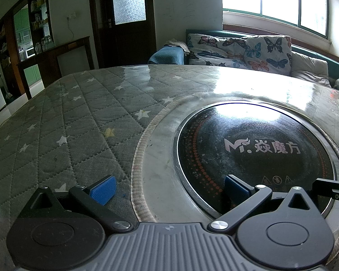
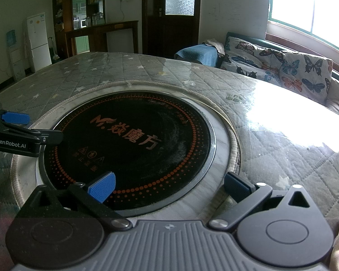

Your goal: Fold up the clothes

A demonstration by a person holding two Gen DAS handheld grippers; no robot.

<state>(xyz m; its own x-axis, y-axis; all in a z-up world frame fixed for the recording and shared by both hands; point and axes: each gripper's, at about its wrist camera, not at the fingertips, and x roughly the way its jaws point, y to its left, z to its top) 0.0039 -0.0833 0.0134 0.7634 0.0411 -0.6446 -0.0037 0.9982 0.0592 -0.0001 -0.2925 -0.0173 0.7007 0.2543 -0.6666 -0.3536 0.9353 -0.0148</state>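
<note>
My jaws, left gripper and right gripper, gape empty over the bench; no clothes visible, folding unstarted.

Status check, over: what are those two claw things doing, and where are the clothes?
Left gripper open, empty. Right gripper open, empty. No clothes in view. Both over the black cooktop set in the quilted table.

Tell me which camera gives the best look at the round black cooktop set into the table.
The right wrist view: the cooktop shows nearly whole, with its orange dot ring and its logo, only its near edge hidden by the open right gripper. In the left wrist view the cooktop sits off to the right, its lower part behind the open left gripper.
</note>
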